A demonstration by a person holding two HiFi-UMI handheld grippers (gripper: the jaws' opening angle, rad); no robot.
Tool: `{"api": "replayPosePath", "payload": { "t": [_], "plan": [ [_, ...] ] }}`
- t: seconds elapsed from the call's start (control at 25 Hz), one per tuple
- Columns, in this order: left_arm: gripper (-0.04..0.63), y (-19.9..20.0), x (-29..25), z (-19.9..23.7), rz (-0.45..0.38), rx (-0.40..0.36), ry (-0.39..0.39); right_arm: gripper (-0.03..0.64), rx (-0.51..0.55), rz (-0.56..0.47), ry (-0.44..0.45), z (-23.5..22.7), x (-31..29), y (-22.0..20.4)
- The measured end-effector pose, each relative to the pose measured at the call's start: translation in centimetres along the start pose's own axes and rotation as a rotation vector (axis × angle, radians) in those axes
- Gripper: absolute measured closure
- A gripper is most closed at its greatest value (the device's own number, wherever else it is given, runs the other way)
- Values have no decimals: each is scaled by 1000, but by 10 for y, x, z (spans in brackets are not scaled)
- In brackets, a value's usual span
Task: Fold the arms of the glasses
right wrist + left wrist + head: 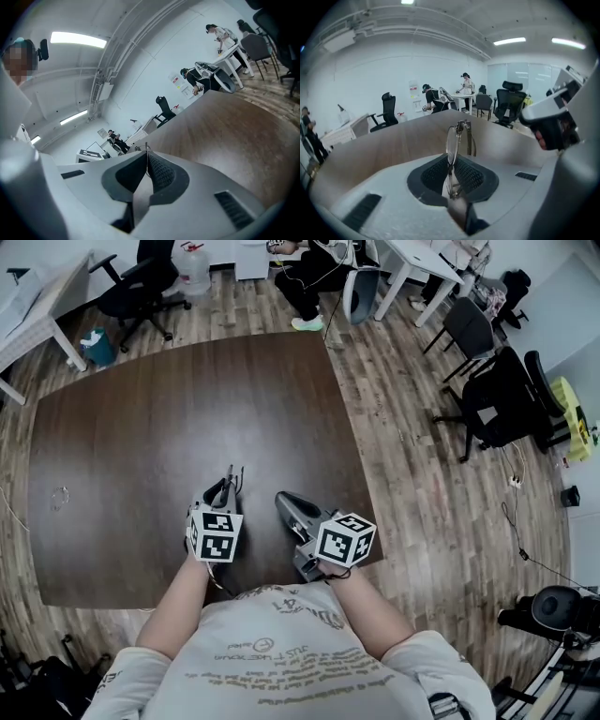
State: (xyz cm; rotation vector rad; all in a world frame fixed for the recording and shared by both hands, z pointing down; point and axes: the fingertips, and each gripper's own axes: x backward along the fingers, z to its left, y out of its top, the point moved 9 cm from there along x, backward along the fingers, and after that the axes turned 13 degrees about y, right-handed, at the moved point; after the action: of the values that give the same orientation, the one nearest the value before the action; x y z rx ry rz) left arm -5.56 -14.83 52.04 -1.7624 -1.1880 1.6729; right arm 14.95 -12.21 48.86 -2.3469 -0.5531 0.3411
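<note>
Left gripper (452,174) clamps thin wire-rim glasses (461,126), held edge-on with clear lenses; right gripper (146,162) has its jaws together.

Left tool (451,163) has its jaws closed on thin wire-frame glasses (451,140), pads pressing the lower rim. The glasses stand upright and edge-on, one lens rising above the pads. The hinge is at the top, with one arm (472,140) hanging down just right of the lens. Brown worktop (384,150) runs beyond the tool to a far edge. Right tool (555,117) is at the right edge, near, grey and black body only; fingers (539,137) show beneath it. Far background: black office chairs (387,112), people at a white table (461,96), white walls, ceiling lights (510,41). A person (310,136) stands at the left edge.
</note>
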Motion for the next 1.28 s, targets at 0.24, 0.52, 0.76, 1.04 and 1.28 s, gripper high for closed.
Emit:
{"api": "replayPosePath", "payload": {
  "t": [0.24, 0.52, 0.76, 1.04, 1.28],
  "plan": [
    [542, 5, -27, -20, -50, -405, 93, 597, -14, -18, -54, -8, 16, -1],
    [541, 2, -61, -43, -77, -806, 156, 595, -31, -40, -94, -13, 31, -5],
    [541, -17, -79, -51, -27, -918, 150, 597, -44, -58, -121, -17, 41, -7],
    [541, -27, -87, -58, 14, -938, 85, 595, -57, -65, -141, -21, 47, -9],
    [522, -32, -88, -54, 58, -909, 98, 595, -64, -49, -143, -21, 44, -17]
  ]
}}
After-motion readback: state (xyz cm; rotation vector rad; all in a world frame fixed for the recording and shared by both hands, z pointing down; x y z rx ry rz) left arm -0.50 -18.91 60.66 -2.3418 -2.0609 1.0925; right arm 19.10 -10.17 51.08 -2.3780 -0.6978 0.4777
